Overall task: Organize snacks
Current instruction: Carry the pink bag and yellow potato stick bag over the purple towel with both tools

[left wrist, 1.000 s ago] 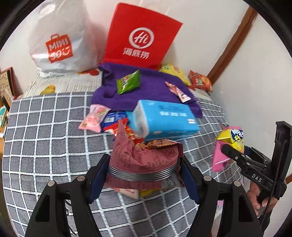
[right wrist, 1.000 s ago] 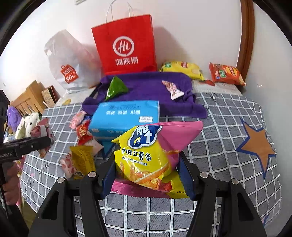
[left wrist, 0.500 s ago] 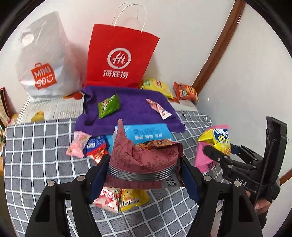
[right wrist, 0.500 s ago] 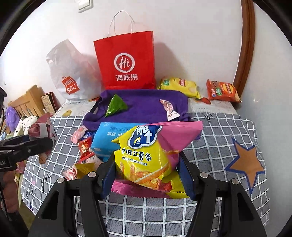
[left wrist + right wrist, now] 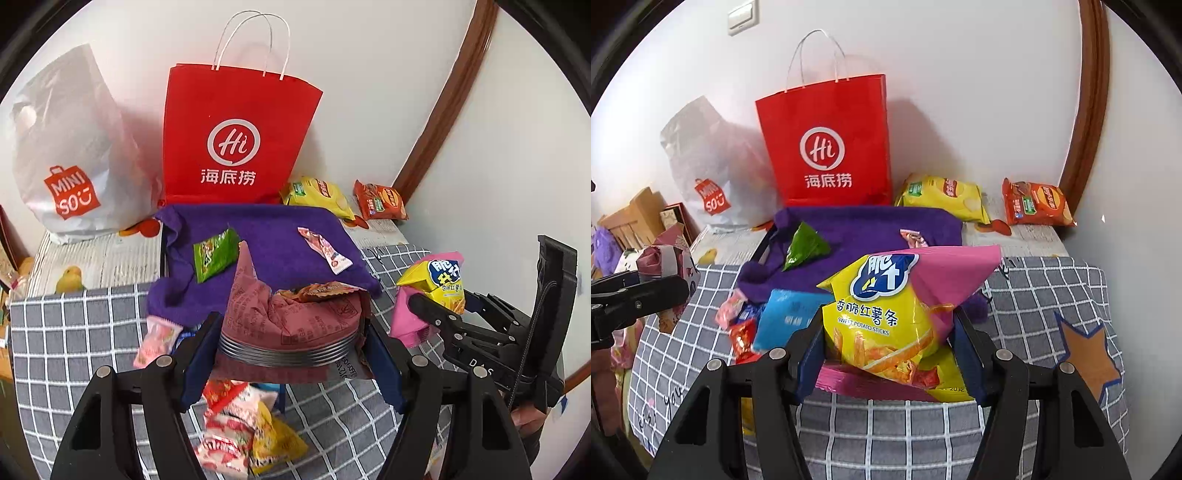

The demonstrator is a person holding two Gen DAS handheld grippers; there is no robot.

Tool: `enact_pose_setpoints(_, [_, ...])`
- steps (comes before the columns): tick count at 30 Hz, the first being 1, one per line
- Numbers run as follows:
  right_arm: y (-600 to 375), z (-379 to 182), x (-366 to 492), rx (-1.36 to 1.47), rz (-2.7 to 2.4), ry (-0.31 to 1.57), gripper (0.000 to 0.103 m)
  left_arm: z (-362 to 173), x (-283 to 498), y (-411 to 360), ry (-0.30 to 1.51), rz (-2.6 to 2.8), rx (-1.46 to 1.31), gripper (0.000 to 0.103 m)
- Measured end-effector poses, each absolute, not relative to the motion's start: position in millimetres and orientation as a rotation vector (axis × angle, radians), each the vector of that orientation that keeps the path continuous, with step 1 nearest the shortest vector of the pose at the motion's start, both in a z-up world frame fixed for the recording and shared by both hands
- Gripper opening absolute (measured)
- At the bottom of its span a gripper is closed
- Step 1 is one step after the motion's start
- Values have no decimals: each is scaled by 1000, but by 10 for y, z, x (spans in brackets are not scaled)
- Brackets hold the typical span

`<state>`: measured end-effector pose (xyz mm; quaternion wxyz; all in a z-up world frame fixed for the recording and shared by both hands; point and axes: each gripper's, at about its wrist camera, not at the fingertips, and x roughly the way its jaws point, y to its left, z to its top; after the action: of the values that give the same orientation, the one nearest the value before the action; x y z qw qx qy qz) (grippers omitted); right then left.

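My left gripper (image 5: 291, 354) is shut on a maroon snack packet (image 5: 291, 314) and holds it above the checked cloth. My right gripper (image 5: 886, 350) is shut on a yellow and pink bag of sweet potato sticks (image 5: 886, 302); this bag (image 5: 439, 284) and the right gripper (image 5: 443, 321) show at the right of the left wrist view. The left gripper (image 5: 639, 295) with the maroon packet (image 5: 665, 258) shows at the left of the right wrist view. A red paper bag (image 5: 236, 140) stands open at the back wall behind a purple cloth (image 5: 266, 236).
A green packet (image 5: 214, 254) and a pink wrapper (image 5: 325, 249) lie on the purple cloth. A yellow chip bag (image 5: 942, 195) and an orange bag (image 5: 1034, 203) lie by the wall. A white Miniso bag (image 5: 70, 158) stands back left. A blue tissue pack (image 5: 786, 314) and small snacks (image 5: 240, 424) lie on the checked cloth (image 5: 1034, 295).
Both grippers have risen and pulled back from the table with their packets held. The bags at the back wall now show in full, and the tissue pack has dropped below the left gripper.
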<state>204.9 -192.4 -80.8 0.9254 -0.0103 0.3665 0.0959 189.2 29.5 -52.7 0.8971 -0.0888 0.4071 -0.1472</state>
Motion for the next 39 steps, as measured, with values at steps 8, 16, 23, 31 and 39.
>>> enact_pose_setpoints(8, [-1905,-831,2341,-10,204,752,62,-604,2215,266,864,-304,-195,72])
enact_pose_setpoints(16, [-1867,-900,2658,-4,202,744,62,-615,2497,280,868,-289,-178,72])
enact_pose_setpoints(23, [-1853,-949,2985,-2,190,733,62,-633,2794,320,869,-265,-162,72])
enact_pose_setpoints(31, [-1859,-1030,3324,8,188,738,62,-758,3163,338,888,-245,-166,72])
enact_pose_setpoints(39, [-1832,-1073,3709,9,192,733,62,-938,3430,411,910,-227,-188,72])
